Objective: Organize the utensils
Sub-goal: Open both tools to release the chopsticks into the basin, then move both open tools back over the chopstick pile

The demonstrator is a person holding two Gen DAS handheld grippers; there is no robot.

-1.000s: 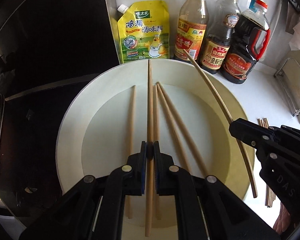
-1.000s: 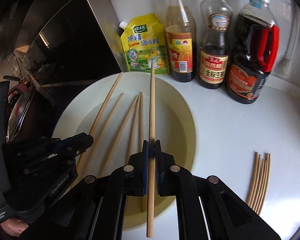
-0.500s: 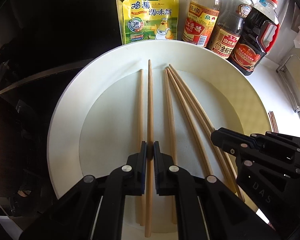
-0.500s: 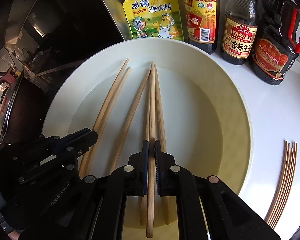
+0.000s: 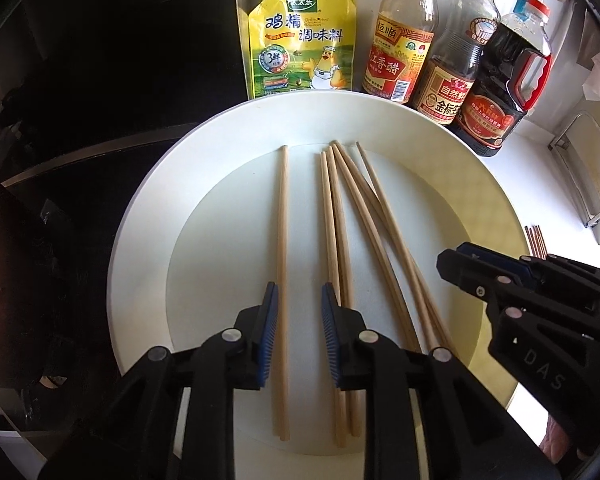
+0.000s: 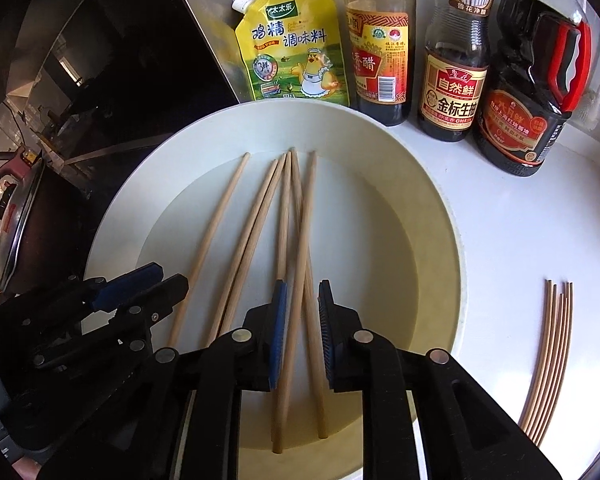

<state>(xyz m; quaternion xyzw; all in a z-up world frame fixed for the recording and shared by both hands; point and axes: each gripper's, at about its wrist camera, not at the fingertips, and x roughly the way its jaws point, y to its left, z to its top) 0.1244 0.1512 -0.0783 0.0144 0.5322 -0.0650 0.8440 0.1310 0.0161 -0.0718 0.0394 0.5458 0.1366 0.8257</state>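
Observation:
Several wooden chopsticks (image 5: 340, 232) lie lengthwise in a big white plate (image 5: 260, 128); they also show in the right wrist view (image 6: 288, 216) on the same plate (image 6: 440, 216). My left gripper (image 5: 299, 300) is open just above the plate, a single chopstick (image 5: 283, 240) lying under its left finger. My right gripper (image 6: 302, 296) is open over two chopsticks (image 6: 306, 280) that lie loose between its fingers. Each gripper shows in the other's view: the right one (image 5: 500, 276), the left one (image 6: 140, 284).
A yellow seasoning pouch (image 5: 302, 40) and three sauce bottles (image 5: 444, 48) stand behind the plate. A black stove (image 5: 100, 80) and a pot with a lid (image 6: 16, 216) are at the left. More chopsticks (image 6: 548, 360) lie on the white counter at the right.
Both grippers have opened and let go of their chopsticks, which now lie in the plate. Both have come lower and closer over the plate.

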